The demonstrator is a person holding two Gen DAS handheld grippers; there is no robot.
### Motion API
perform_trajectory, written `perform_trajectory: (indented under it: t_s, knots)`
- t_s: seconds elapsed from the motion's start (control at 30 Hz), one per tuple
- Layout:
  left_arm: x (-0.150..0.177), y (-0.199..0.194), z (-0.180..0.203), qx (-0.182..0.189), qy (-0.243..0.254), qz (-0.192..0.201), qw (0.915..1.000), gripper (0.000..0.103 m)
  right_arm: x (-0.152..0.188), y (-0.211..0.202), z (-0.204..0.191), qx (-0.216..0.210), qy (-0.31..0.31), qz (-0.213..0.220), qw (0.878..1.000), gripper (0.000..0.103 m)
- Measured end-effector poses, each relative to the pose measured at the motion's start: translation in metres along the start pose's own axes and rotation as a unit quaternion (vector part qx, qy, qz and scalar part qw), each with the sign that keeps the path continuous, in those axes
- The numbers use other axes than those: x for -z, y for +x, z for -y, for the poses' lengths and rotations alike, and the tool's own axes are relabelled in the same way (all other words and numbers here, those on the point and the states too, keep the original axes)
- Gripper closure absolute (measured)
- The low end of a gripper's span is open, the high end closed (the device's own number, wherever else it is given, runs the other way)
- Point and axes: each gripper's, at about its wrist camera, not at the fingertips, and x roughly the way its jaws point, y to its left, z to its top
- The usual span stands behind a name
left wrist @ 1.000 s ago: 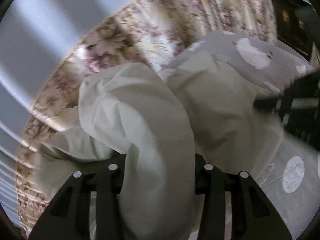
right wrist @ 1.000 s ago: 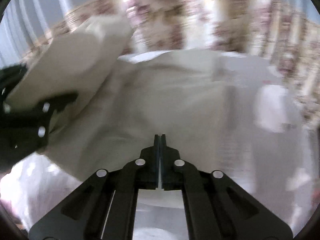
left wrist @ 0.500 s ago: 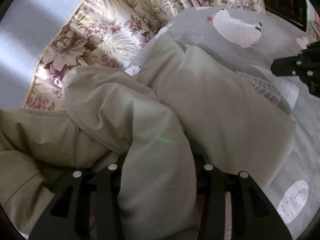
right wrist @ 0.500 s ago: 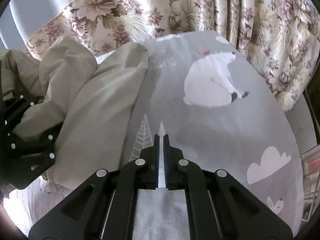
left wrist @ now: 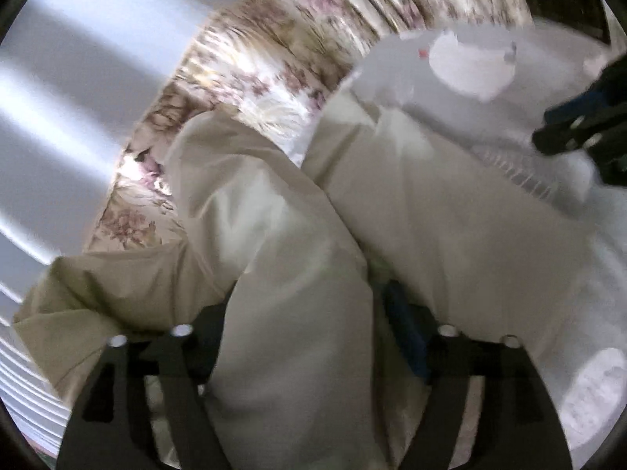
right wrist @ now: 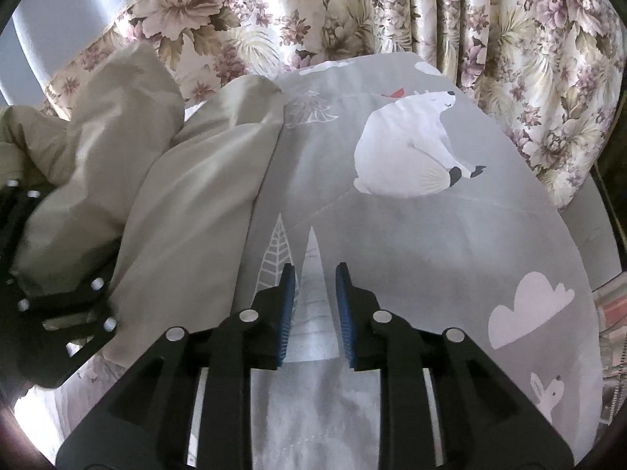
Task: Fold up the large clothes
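A large beige garment [left wrist: 298, 258] lies bunched on a grey bedsheet [right wrist: 411, 235] printed with a polar bear. In the left wrist view a thick fold of it fills the gap between my left gripper's [left wrist: 309, 313] wide-apart jaws, and the frame is blurred. In the right wrist view the garment [right wrist: 188, 188] lies at the left, with my left gripper [right wrist: 58, 293] on it. My right gripper [right wrist: 311, 274] is open and empty, over bare sheet just right of the garment's edge. It also shows in the left wrist view [left wrist: 580, 129] at the far right.
A flowered curtain [right wrist: 352, 11] hangs behind the bed along its far and right sides. A pale wall [left wrist: 78, 78] is at the left. Dark furniture [right wrist: 615, 196] stands at the right past the bed's edge.
My right gripper's jaws have opened from shut. It let go of the garment earlier and swung right over bare sheet. My left gripper's jaws have spread wider around the fold.
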Motion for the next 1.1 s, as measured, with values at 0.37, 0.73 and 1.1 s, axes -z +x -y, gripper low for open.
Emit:
perform_trajectory:
  t_s: [0.37, 0.73, 1.1]
  knots:
    - [0.132, -0.106, -0.149, 0.103, -0.287, 0.061, 0.9505, 0.003, -0.005, -0.026, -0.041, 0.027, -0.057, 0.031, 0.998, 0.061]
    - [0.301, 0.047, -0.245, 0.198, -0.494, -0.097, 0.8411, 0.004, -0.005, -0.02, -0.117, 0.009, -0.1, 0.036, 0.994, 0.06]
    - [0.335, 0.065, -0.25, 0.21, -0.532, -0.104, 0.8135, 0.003, -0.002, 0.006, -0.165, -0.006, -0.132, 0.02, 0.991, 0.057]
